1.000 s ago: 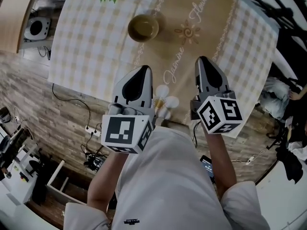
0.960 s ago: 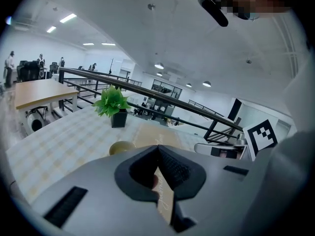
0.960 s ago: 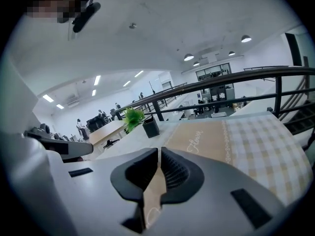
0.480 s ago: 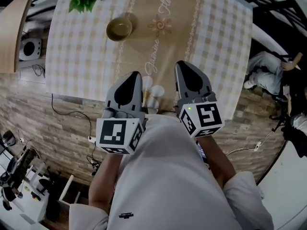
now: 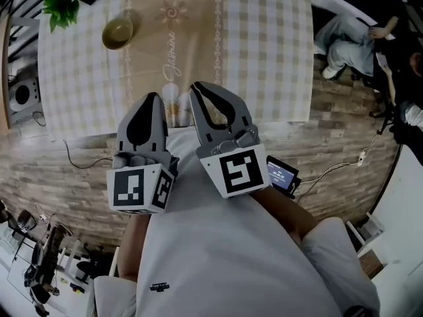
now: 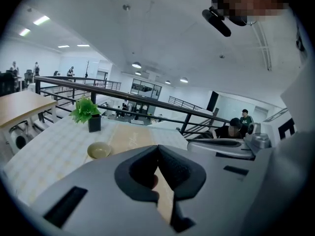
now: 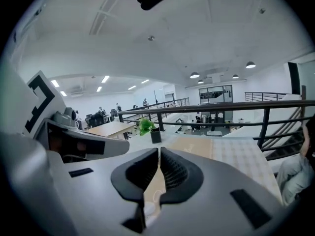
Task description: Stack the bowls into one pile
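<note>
Close against the torso [image 5: 218, 256], left gripper [image 5: 153, 99] and right gripper [image 5: 203, 91] — both pinched closed, empty; bowl [image 5: 117, 33] sits well apart — apparently idle.

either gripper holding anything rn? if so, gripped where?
Nothing held. The left gripper and right gripper are both shut and empty; the bowl sits apart from both on the table.

Count from the head view:
- bowl [image 5: 117, 33]: 1 seen; cannot tell if others are nested inside
- table [image 5: 264, 45]: 1
- potted plant [image 5: 61, 4]: 1
- grippers: 2, left gripper [image 5: 153, 98] and right gripper [image 5: 198, 90]
- marker cubes: 2, left cube [image 5: 135, 189] and right cube [image 5: 236, 172]
- seated person [image 5: 350, 28]: 1
</note>
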Demonstrator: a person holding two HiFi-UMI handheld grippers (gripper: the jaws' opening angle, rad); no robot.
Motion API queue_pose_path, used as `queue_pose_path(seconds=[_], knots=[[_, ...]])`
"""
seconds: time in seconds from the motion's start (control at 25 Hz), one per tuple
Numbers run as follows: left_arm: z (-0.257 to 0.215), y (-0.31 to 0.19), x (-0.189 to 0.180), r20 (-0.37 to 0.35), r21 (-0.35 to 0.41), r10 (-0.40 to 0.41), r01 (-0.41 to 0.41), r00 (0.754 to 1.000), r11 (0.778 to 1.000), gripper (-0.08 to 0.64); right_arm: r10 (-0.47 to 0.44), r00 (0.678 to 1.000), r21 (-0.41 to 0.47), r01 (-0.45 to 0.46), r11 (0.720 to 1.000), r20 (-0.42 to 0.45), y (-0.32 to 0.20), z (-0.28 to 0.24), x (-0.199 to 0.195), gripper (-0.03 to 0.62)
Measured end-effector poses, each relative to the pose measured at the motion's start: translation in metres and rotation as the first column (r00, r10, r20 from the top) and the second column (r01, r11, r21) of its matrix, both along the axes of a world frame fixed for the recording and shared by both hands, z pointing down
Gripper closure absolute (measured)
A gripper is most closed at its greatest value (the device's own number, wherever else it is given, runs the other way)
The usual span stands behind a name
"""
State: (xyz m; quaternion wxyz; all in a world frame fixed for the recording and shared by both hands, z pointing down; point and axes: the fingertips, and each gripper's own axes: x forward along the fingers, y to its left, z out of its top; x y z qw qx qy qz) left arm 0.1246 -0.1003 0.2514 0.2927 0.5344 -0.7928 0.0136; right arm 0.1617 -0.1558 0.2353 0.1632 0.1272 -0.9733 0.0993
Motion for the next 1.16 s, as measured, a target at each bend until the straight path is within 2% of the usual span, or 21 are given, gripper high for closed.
queue_pose_path(seconds=[0.12, 0.24, 0.32, 0.52, 0.76, 0.92, 1.16], knots=[[-0.004, 0.007, 0.02, 0.004, 0.03, 0.003, -0.003, 1.0, 1.0, 0.538, -0.029, 0.999, 0.04, 0.028, 0.999, 0.02, 0.009, -0.013, 0.015, 0.554], [-0.009, 0.01, 0.032, 0.04, 0.045, -0.016, 0.014, 0.999, 0.999, 0.538, -0.087, 0.996, 0.099, 0.089, 0.991, -0.027, 0.018, -0.012, 0.03, 0.555], [-0.013, 0.005, 0.035, 0.052, 0.061, -0.033, 0.03, 0.998, 0.998, 0.538, -0.098, 0.995, 0.116, 0.1, 0.988, -0.021, 0.014, -0.015, 0.036, 0.555], [-0.016, -0.001, 0.045, 0.056, 0.065, -0.034, 0.03, 0.998, 0.997, 0.538, -0.082, 0.996, 0.091, 0.08, 0.993, 0.021, 0.004, -0.02, 0.045, 0.555], [-0.018, -0.012, 0.035, 0.054, 0.051, -0.039, 0.037, 0.998, 0.998, 0.538, -0.087, 0.996, 0.098, 0.084, 0.992, 0.028, -0.008, -0.025, 0.037, 0.555], [-0.017, -0.013, 0.046, 0.061, 0.04, -0.008, 0.006, 0.998, 0.999, 0.538, -0.077, 0.996, 0.11, 0.072, 0.991, 0.038, -0.006, -0.027, 0.047, 0.555], [-0.021, -0.019, 0.05, 0.07, 0.051, -0.004, 0.001, 0.998, 0.999, 0.538, -0.09, 0.996, 0.124, 0.086, 0.988, 0.026, -0.008, -0.03, 0.05, 0.555]])
